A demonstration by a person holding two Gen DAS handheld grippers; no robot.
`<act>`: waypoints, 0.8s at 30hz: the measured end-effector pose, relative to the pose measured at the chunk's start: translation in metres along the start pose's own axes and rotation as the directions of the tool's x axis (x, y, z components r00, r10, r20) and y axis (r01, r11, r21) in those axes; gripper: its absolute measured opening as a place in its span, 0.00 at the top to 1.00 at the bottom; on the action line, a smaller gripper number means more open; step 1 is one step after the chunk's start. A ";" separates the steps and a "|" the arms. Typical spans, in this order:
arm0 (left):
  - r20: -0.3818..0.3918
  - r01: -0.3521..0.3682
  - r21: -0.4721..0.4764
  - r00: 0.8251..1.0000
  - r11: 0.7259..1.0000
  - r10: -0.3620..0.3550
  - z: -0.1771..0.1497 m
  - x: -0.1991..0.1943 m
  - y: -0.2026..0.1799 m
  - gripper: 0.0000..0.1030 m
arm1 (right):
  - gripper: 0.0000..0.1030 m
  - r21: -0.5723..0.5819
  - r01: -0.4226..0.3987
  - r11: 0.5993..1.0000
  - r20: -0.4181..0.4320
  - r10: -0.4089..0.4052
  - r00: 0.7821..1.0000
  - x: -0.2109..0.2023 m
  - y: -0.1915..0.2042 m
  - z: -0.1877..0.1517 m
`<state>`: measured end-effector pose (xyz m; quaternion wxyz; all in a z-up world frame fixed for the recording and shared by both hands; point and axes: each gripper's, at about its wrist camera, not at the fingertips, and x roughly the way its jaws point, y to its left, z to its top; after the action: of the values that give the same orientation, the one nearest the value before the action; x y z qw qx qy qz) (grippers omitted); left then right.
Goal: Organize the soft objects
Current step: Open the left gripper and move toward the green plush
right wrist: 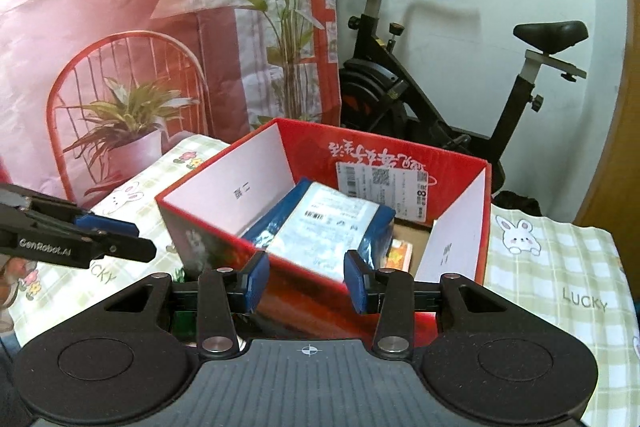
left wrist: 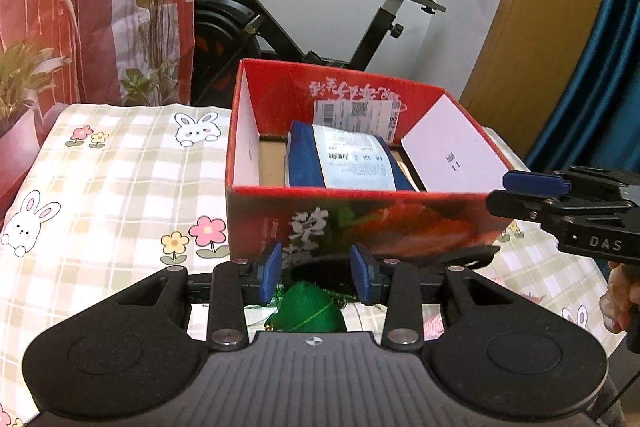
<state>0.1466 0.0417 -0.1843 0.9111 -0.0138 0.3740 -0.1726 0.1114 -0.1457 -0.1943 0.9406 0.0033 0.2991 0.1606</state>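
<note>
I see the desk [left wrist: 100, 163] carrying the red box [left wrist: 360, 223], a blue parcel [left wrist: 344, 159] already inside. A green soft thing [left wrist: 310, 311] lies just under my left gripper [left wrist: 316, 273]; the right gripper [right wrist: 306, 281] hangs over the box. Both pairs of fingers stand apart, empty. I'd tip the left down and pinch it centrally.

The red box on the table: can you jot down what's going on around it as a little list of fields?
surface: table under a checked cloth with rabbits and flowers
container: open red box, flaps up
contents: blue parcel with a white label
in front of box: green soft object
left gripper: open, holding nothing, aimed at the box's front
right gripper: open, holding nothing, at the box's near edge
background: exercise bike, printed backdrop
</note>
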 end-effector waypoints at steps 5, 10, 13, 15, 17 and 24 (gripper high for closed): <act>-0.014 0.009 0.007 1.000 1.000 -0.009 -0.008 0.012 0.002 0.61 | 0.61 0.036 0.013 0.999 -0.006 -0.012 1.000 -0.004 -0.011 -0.015; -0.030 0.012 0.003 0.999 1.000 -0.012 -0.017 0.026 0.006 0.60 | 0.61 0.018 0.028 0.999 -0.046 -0.027 0.999 0.001 -0.022 -0.032; -0.025 0.019 -0.001 1.000 1.000 -0.019 -0.019 0.032 0.011 0.53 | 0.61 0.013 0.035 0.999 -0.069 -0.034 0.997 0.006 -0.027 -0.039; -0.015 0.025 -0.001 1.000 1.000 -0.025 -0.020 0.035 0.013 0.53 | 0.60 0.004 0.038 0.999 -0.078 -0.038 0.996 0.009 -0.029 -0.044; -0.016 0.035 0.002 0.999 0.999 -0.035 -0.021 0.039 0.015 0.53 | 0.60 -0.009 0.042 0.999 -0.086 -0.042 0.995 0.013 -0.029 -0.048; -0.035 0.079 0.045 0.996 0.996 -0.078 -0.024 0.056 0.013 0.53 | 0.60 -0.032 0.041 0.999 -0.108 -0.044 0.993 0.025 -0.032 -0.059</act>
<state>0.1714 0.0384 -0.2411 0.8975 -0.0045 0.3839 -0.2171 0.1071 -0.1734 -0.2602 0.9260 -0.0259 0.3474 0.1451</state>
